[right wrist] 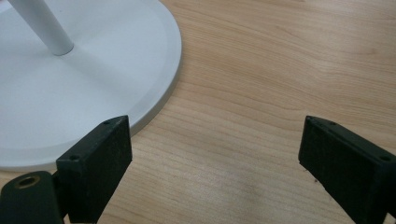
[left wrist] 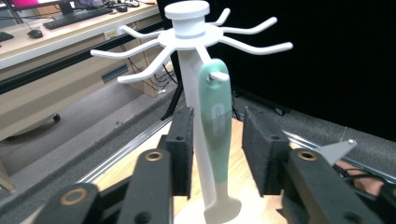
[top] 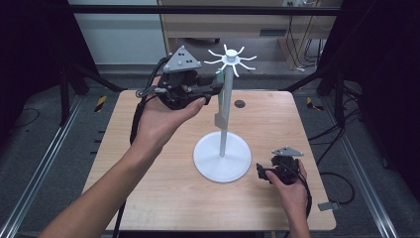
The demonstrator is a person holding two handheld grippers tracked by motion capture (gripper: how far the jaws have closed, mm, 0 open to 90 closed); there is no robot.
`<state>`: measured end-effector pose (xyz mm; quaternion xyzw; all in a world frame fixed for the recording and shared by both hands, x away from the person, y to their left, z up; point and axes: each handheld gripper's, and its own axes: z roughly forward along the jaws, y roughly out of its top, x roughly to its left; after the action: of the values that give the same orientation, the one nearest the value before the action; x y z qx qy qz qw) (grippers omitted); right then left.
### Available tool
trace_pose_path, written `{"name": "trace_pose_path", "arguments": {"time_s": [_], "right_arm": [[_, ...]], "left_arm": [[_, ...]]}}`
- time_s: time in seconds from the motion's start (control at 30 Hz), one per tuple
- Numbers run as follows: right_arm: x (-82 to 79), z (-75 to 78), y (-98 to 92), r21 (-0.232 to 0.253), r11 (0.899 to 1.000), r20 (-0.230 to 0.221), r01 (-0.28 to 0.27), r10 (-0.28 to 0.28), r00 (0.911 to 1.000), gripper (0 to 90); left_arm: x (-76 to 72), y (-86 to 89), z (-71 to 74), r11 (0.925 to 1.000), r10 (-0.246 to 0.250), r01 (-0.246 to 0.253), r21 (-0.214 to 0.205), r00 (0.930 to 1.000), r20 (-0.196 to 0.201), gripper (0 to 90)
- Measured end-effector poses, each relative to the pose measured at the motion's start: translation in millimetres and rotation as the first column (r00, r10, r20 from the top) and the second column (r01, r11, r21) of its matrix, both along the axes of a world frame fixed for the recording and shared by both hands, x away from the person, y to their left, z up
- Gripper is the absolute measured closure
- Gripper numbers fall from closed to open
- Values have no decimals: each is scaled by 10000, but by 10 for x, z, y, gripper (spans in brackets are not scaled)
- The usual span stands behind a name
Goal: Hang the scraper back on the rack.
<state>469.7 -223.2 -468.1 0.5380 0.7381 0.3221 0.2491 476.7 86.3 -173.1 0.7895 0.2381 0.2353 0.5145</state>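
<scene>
Both grippers (top: 210, 89) (top: 261, 172) spread, left raised.

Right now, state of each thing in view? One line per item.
Left gripper: open, raised, jaws either side of the utensil, not clamped.
Right gripper: open, low over the table, holding nothing.
Green-and-white utensil: hanging from a hook of the stand, upright.
White hook stand: upright on the table, its other hooks bare.
</scene>
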Motion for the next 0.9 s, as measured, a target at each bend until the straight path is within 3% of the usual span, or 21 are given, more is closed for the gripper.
{"name": "trace_pose_path", "arguments": {"time_s": [0.2, 0.57, 0.9], "right_arm": [[0, 0, 10, -100, 9999, 8, -48, 48, 10000, 99], [-7, 14, 18, -219, 9997, 45, -86, 87, 10000, 97], [-4, 9, 15, -185, 9998, 3, -6, 6, 10000, 97]], "left_arm": [[-66, 103, -50, 9997, 134, -135, 207, 9999, 10, 495], [-221, 372, -221, 9983, 41, -19, 576, 9993, -368, 227], [-302, 569, -470, 9952, 67, -9, 978, 9982, -595, 166]]}}
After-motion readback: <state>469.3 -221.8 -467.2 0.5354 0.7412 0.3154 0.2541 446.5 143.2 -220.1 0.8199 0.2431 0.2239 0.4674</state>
